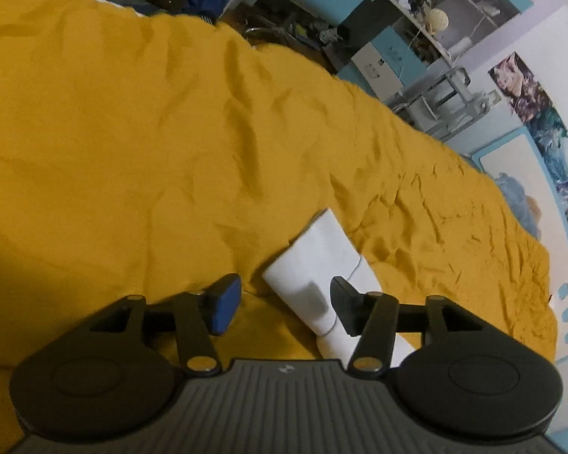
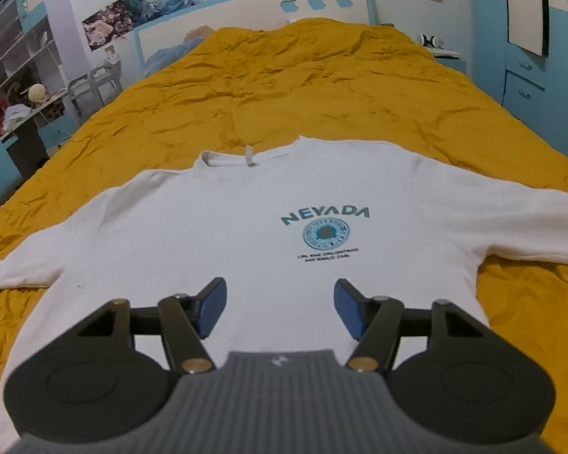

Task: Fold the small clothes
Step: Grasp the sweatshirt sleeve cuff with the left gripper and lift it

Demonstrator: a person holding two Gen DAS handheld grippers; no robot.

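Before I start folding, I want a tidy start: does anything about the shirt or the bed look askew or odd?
Nothing stands out. The white sweatshirt lies flat, print up, sleeves spread, on the yellow bedspread. The bedspread is creased all over. Both the left gripper and the right gripper are open, gripping nothing.

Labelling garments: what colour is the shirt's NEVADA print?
Teal on the white shirt; clearest in the right wrist view.

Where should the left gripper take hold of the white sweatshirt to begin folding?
Probably at the sleeve cuff, the narrow end lying flat on the yellow bedspread. The left gripper is open right above it; coming down from above, one finger on each side of the sleeve's edge, suits thin, flat fabric.
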